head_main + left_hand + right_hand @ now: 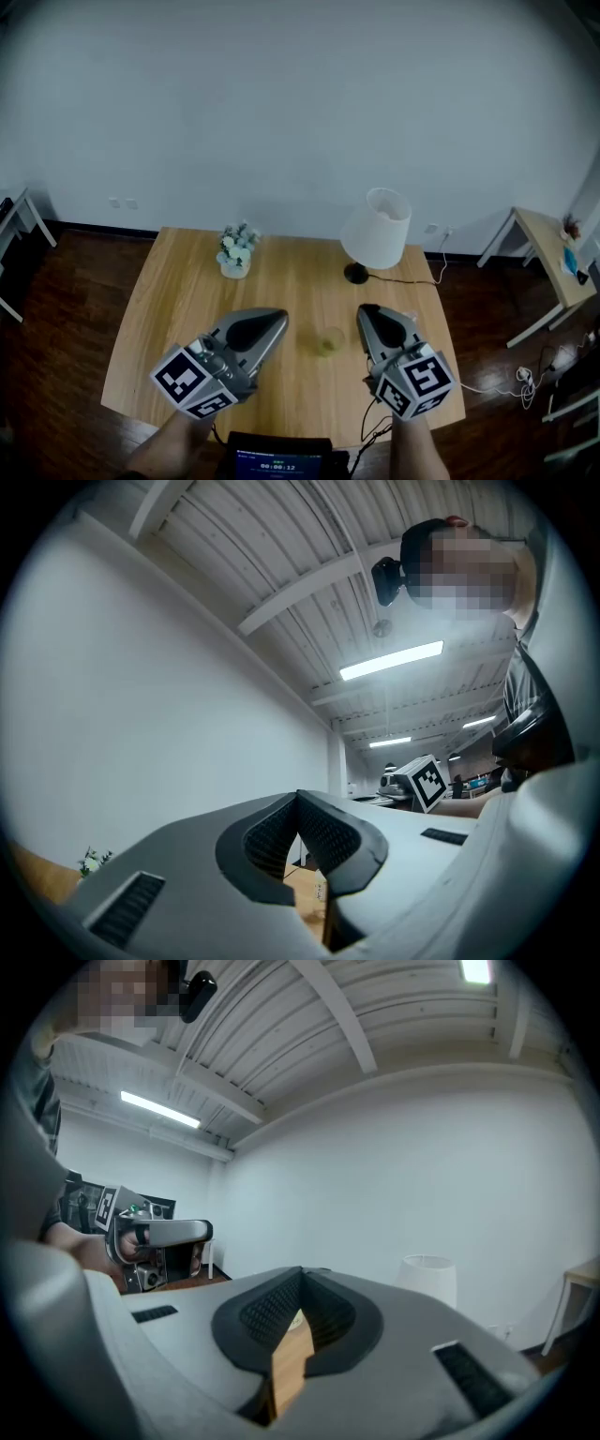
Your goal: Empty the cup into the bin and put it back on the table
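Both tongs are pressed together with nothing in them: left tongs and right tongs hang low over the near half of the worktop, tips aimed away from the person. The cup stands upright on the worktop between the two tips, nearer the right one, touching neither.

Step in hand, as I read it: get a grip on the cup. Not started yet. Suggest:
- spread the right tongs first, it's the closer tool; the jaws have to go wider than the cup body before moving in
- come in from the side, around the wall at mid-height, not down over the rim
- close gently; the cup looks thin-walled, and a hard squeeze may deform it or pop it out
- keep it upright on the lift, there's stuff inside
- lamp and its cable sit just beyond the right tongs, flower pot is at the far left; keep the swing away from both
- no bin in any view, so find it before lifting

Cup look: small, clear or translucent, pale against the wood and hard to pick out. Greenish-yellow content sits low inside; can't tell if it's liquid or scraps. No handle or lid that I can see. Neither gripper view shows it
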`<state>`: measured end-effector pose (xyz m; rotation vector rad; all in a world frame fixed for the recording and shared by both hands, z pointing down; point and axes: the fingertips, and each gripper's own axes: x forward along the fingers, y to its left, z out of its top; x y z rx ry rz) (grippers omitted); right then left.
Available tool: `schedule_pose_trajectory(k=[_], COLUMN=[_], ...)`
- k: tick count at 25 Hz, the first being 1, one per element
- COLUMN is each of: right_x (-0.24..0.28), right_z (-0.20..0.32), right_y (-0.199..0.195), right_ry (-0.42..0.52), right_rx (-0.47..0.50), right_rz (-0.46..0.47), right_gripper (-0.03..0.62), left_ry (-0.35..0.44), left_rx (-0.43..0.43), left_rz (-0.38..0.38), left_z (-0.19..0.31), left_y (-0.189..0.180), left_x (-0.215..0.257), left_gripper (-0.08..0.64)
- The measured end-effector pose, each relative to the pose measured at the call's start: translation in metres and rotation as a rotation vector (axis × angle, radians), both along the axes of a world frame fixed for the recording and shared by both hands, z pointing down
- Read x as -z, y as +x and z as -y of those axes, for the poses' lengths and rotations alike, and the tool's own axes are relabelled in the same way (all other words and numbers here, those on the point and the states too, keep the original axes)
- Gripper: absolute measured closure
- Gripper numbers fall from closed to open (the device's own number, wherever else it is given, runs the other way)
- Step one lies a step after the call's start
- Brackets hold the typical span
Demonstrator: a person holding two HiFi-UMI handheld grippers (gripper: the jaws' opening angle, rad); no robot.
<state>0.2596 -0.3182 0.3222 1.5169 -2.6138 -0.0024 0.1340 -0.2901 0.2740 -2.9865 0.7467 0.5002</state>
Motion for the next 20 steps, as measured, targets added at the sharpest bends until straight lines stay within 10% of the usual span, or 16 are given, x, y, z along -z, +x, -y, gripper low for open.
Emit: schedule_pose_trajectory(k=[20], right_x=[-0.035], right_z=[0.074], right_y=[-0.001], right_ry=[-0.055], right_rx=[0.15], right_rz=[0.034], right_gripper=[0.592], left_ry=[-0.108], left_rx=[0.207], left_rz=[0.061], left_z=[0.066], left_y=[0.023], left_x=[-0.047], left_gripper=[0.569])
